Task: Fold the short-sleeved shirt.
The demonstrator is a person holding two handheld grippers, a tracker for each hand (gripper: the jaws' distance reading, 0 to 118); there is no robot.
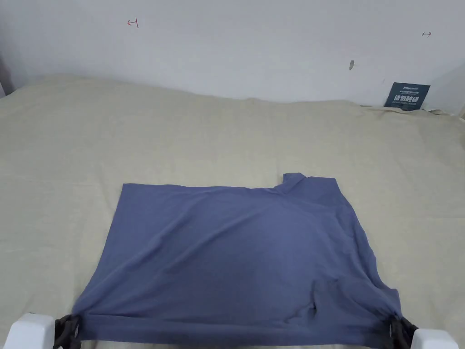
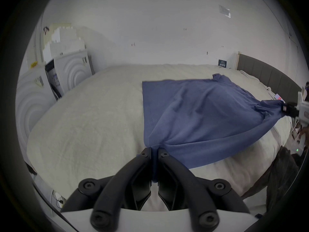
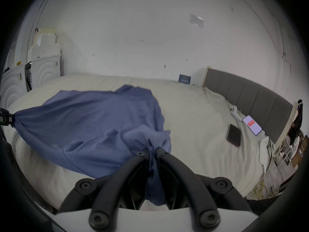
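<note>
While the blue shirt point(image 1: 236, 254) lies spread on the bed point(image 1: 227, 136), its near edge is lifted and stretched taut between the two tools: the left hand-held gripper point(image 1: 68, 331) is clamped on the near left corner and the right hand-held gripper point(image 1: 399, 331) is clamped on the near right corner, where the cloth is bunched. In the left gripper view the jaws of the left hand-held gripper point(image 2: 154, 152) stand almost together with a strip of blue fabric pinched between them; in the right gripper view the right hand-held gripper point(image 3: 152, 150) grips a thicker wad that hangs down between its jaws. The relation that matters for the coming move is that the whole shirt lies ahead of both tools, away from the person, with its long axis running left to right, parallel to the line joining the two grips. Each tool is at its own end of that edge, so neither is nearer. The far edge rests flat on the bed, with a small flap point(image 1: 295, 178) sticking up at its right part. My judgement is that carrying both corners forward together would lay the near edge over the far one; uneven travel would skew the fold.
</note>
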